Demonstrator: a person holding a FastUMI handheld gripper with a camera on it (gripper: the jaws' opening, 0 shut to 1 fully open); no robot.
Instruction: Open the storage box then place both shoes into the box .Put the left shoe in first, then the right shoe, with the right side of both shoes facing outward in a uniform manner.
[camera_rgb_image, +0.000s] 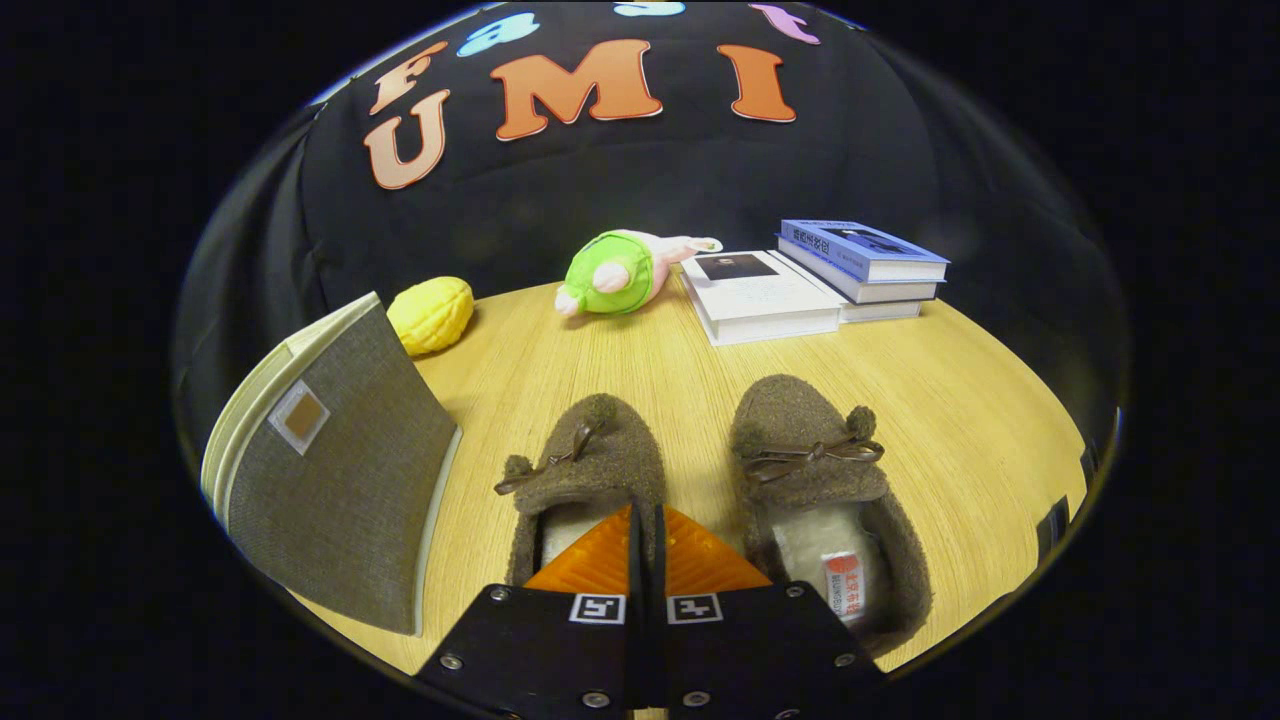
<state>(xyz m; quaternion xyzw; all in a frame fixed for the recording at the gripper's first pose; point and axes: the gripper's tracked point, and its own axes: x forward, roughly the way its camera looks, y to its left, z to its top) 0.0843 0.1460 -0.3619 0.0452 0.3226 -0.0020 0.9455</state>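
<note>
Basically start | gripper (646, 520) fingers pressed together, holding nothing, above gap between shoes | storage box (340, 470) closed, left of left shoe (590, 465) | right shoe (815, 470) beside it on table (960, 400) | opening, both placements left

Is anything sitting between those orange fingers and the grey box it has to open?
Nothing visible does. The gripper, fingers together, hangs over the left shoe; the closed grey storage box stands beside that shoe, with bare table between.
</note>
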